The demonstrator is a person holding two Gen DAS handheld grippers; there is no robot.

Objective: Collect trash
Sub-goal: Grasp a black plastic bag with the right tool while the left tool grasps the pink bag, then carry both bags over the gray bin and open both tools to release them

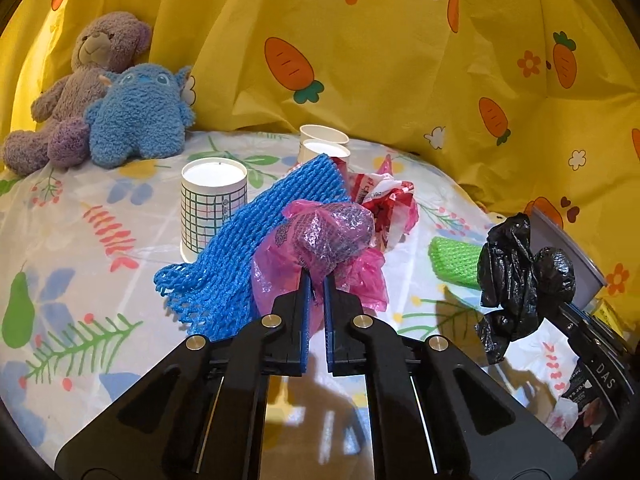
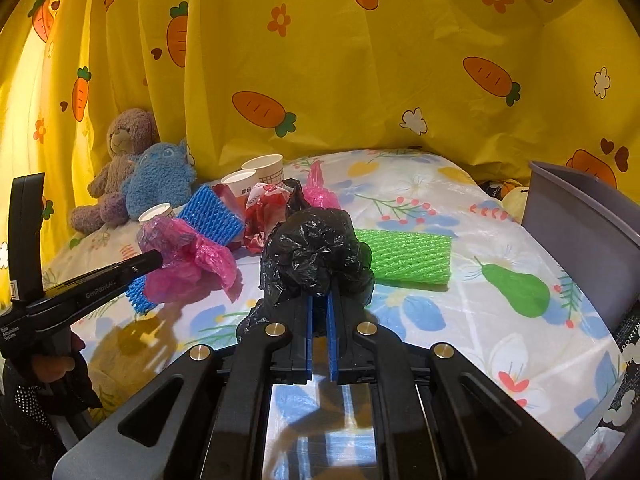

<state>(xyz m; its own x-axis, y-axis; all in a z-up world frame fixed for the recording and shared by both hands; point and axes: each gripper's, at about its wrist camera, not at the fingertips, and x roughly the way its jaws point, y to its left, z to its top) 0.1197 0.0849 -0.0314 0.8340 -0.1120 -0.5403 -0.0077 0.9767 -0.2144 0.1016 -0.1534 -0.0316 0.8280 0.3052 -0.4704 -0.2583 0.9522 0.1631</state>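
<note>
My left gripper point(image 1: 316, 280) is shut on a crumpled pink plastic bag point(image 1: 332, 232), which bulges above the blue pads. The bag lies against a blue foam net point(image 1: 260, 232). In the right wrist view that same gripper point(image 2: 154, 260) comes in from the left with the pink bag point(image 2: 188, 256) at its tip. My right gripper point(image 2: 319, 298) is shut on a crumpled black plastic bag point(image 2: 316, 256) that hides its fingertips; the black bag point(image 1: 516, 272) also hangs at the right in the left wrist view. A green foam net point(image 2: 408, 256) and a red-and-white wrapper point(image 2: 264, 212) lie on the flowered tablecloth point(image 2: 460, 344).
A grey bin point(image 2: 580, 232) stands at the right edge of the table. Paper cups point(image 1: 214, 200) point(image 1: 324, 148) stand behind the trash. A blue plush toy point(image 1: 136, 116) and a purple teddy bear point(image 1: 92, 80) sit at the back left against a yellow carrot-print curtain point(image 1: 400, 60).
</note>
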